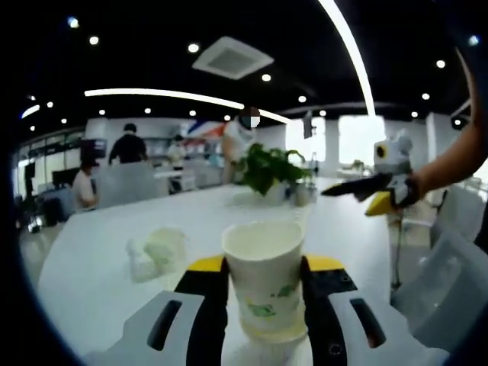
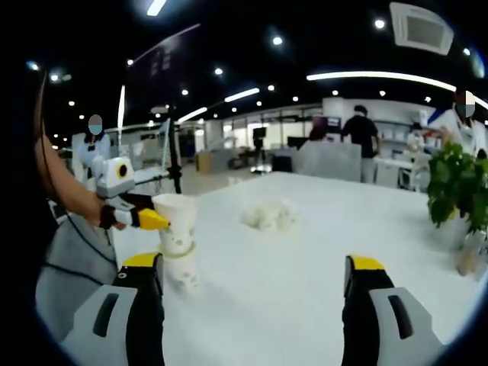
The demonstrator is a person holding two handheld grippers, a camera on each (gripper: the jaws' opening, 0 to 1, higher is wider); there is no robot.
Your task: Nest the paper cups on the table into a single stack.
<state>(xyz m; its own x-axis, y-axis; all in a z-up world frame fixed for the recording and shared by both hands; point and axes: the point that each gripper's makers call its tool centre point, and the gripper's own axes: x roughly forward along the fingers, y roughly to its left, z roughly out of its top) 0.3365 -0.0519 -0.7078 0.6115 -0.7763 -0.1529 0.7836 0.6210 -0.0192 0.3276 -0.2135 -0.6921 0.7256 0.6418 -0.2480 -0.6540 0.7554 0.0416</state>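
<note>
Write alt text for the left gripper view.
The left gripper is shut on a paper cup stack, held upright above a white table. A crumpled white lump lies on the table to the left, a potted plant stands farther back, and the right gripper reaches in from the right.

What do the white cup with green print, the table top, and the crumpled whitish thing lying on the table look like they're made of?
White cup with green print: likely paper, matte, with a rolled rim and printed leaves. White table top: smooth, slightly glossy, perhaps laminate; its material is unclear. Crumpled whitish thing: thin and wrinkled, maybe plastic film or tissue; too blurred to tell.
</note>
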